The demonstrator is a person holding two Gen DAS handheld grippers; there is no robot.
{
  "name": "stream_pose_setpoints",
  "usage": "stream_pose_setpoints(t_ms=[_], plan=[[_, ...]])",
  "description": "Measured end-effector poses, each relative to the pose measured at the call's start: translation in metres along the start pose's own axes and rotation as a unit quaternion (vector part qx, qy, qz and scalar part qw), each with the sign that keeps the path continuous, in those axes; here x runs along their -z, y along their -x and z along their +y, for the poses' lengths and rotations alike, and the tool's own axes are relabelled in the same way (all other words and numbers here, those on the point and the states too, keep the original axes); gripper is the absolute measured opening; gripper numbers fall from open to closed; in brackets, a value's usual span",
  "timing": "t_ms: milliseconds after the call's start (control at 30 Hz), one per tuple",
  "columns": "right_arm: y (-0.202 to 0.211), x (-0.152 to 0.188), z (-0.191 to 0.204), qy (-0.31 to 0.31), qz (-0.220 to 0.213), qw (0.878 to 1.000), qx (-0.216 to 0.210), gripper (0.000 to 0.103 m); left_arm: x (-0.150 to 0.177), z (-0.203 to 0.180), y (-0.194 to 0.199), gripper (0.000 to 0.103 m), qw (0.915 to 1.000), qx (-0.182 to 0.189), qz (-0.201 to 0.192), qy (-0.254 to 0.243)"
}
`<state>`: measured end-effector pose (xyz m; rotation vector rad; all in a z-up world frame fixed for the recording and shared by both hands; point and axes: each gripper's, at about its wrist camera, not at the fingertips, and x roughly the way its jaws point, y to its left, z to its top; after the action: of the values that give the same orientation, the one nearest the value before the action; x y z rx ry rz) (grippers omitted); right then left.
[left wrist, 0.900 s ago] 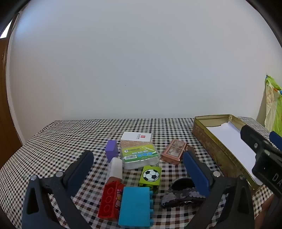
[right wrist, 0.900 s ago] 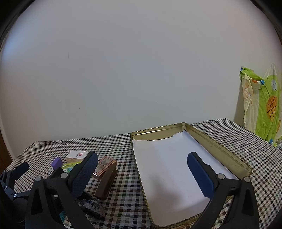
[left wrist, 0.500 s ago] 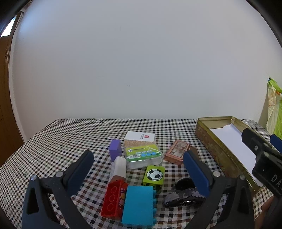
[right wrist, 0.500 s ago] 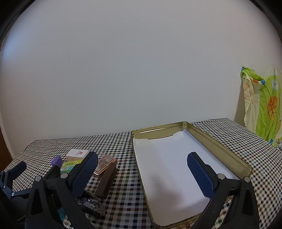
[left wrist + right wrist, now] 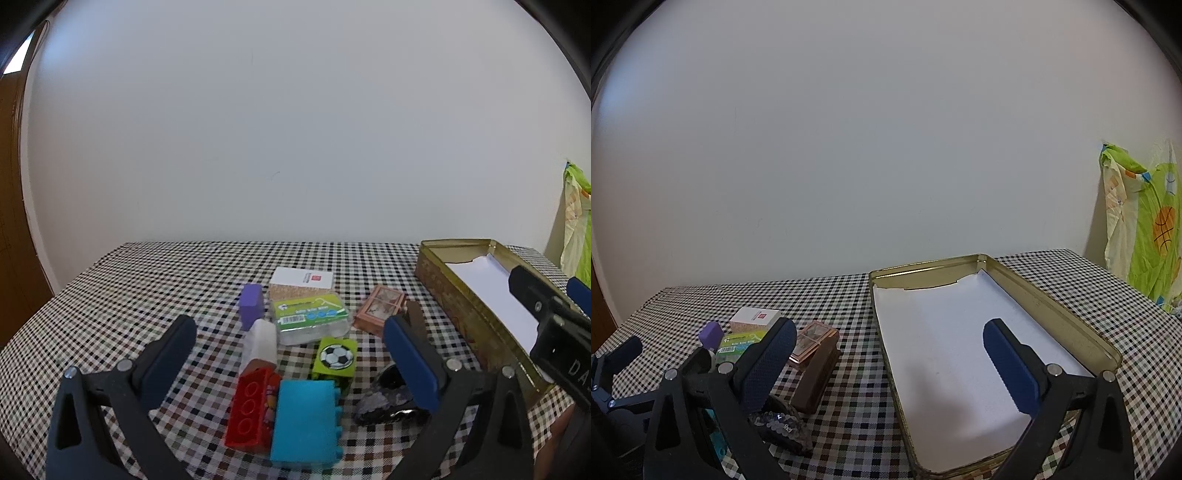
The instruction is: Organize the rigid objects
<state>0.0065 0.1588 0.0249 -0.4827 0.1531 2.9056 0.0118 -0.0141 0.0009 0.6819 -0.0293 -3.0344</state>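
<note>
Left hand-held gripper [image 5: 288, 347] agape, empty, tilted over blocks [image 5: 304, 421]; right hand-held gripper [image 5: 886, 354] likewise over tin [image 5: 1052, 306].

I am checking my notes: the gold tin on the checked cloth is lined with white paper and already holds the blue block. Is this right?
Not quite. The gold tin is lined with white paper but holds nothing else, as the right wrist view shows. The blue block lies on the checked cloth, outside the tin, in the left wrist view.

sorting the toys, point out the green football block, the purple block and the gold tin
green football block [image 5: 335, 356], left wrist view, football sticker
purple block [image 5: 251, 300], left wrist view, top face
gold tin [image 5: 1052, 308], right wrist view, right wall
</note>
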Motion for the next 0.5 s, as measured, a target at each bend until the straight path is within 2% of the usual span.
stream_pose_setpoints(t_ms=[300, 500], plan=[[0.003, 0.002, 0.01, 0.019, 0.003, 1.0, -0.02, 0.102, 0.009, 0.027, 0.013, 0.102, 0.9998, -0.019, 0.01, -0.002], [0.009, 0.009, 0.026, 0.042, 0.013, 0.997, -0.066, 0.102, 0.015, 0.058, 0.013, 0.102, 0.9982, -0.046, 0.037, -0.007]])
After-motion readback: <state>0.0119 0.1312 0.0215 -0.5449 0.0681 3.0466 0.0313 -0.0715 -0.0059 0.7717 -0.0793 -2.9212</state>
